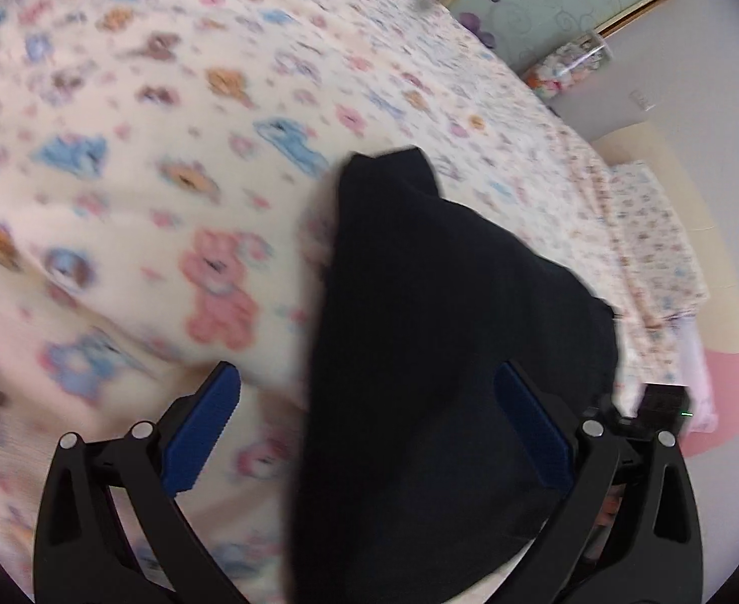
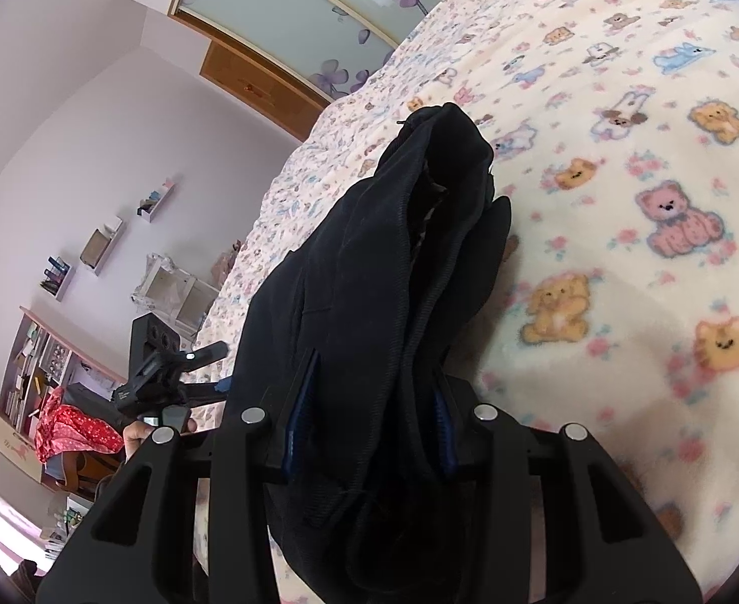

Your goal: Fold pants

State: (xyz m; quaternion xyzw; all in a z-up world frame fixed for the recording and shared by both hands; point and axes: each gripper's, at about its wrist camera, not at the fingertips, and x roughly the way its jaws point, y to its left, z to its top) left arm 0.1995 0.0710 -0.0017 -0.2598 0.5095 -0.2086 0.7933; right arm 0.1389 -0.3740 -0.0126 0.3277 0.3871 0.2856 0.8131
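Black pants (image 2: 369, 272) lie bunched in thick folds on a cream fleece blanket (image 2: 621, 302) printed with animals. My right gripper (image 2: 374, 377) is shut on the near end of the bundle, its blue pads (image 2: 299, 423) pressing both sides. In the blurred left wrist view the pants (image 1: 420, 327) run up between the jaws of my left gripper (image 1: 367, 370), which stands wide open. Its left pad (image 1: 208, 428) is well clear of the cloth and its right pad (image 1: 530, 423) sits beside it. A hand holds the left gripper (image 2: 168, 367) off the bed's left edge.
A wardrobe with purple-flower sliding doors (image 2: 319, 15) stands beyond the bed. Wall shelves (image 2: 102, 246), a bookcase (image 2: 32, 367) and a red cloth (image 2: 72, 433) are left of the bed. A matching pillow (image 1: 646, 236) lies at the bed's right end.
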